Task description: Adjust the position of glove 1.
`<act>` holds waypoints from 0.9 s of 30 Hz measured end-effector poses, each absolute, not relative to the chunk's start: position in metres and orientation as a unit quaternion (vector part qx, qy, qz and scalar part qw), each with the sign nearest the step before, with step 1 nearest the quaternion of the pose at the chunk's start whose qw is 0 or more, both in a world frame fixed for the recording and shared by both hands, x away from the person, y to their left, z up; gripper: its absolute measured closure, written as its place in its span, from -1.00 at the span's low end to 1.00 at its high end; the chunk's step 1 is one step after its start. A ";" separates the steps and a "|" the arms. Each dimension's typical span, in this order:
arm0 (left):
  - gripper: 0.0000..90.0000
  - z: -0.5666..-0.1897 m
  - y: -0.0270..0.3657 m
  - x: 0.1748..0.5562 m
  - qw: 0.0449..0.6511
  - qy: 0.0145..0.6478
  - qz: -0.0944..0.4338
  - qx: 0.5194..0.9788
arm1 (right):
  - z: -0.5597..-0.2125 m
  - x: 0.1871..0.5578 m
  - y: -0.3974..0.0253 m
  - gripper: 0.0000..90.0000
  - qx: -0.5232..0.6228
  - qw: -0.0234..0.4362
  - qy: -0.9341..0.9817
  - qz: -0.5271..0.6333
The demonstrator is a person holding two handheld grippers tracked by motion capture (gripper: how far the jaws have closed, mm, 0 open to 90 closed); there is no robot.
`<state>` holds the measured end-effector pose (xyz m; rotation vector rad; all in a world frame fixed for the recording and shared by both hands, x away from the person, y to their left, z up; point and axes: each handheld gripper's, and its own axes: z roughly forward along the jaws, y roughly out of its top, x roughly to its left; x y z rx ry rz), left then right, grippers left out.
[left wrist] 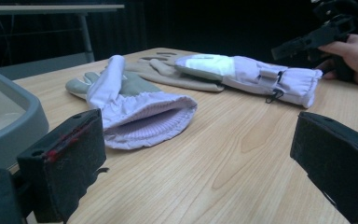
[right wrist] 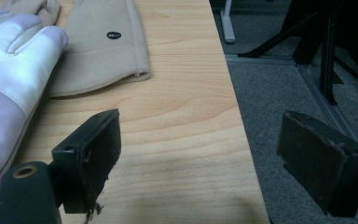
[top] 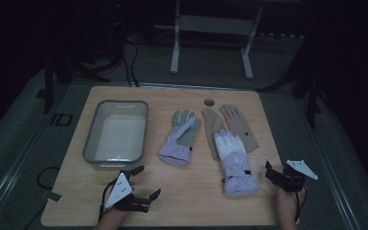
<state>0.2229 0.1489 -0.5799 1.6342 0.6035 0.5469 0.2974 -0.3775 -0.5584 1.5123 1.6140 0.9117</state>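
Note:
On the wooden table (top: 191, 191) lie several gloves. A lavender and grey glove (top: 179, 139) (left wrist: 140, 112) rests in the middle, cuff toward me. A tan pair (top: 232, 124) (right wrist: 98, 46) lies to its right, partly under a white and lavender ski glove (top: 234, 160) (left wrist: 251, 74) (right wrist: 9, 70). My left gripper (top: 147, 181) (left wrist: 200, 158) is open near the front edge, pointing at the lavender glove's cuff, nothing between its jaws. My right gripper (top: 270, 171) (right wrist: 205, 158) is open beside the ski glove's cuff, over the table's right edge, also holding nothing.
A grey plastic bin (top: 115, 134) (left wrist: 9, 121) stands at the left, just beyond my left gripper. A round cable hole (top: 209, 102) sits near the table's far edge. Grey carpet (right wrist: 284, 93) and black stand legs lie past the right edge.

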 end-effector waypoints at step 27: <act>-0.92 -0.579 0.140 0.224 0.608 0.257 0.218 0.719 | -0.506 0.305 -0.364 -0.74 0.563 0.312 0.668 0.374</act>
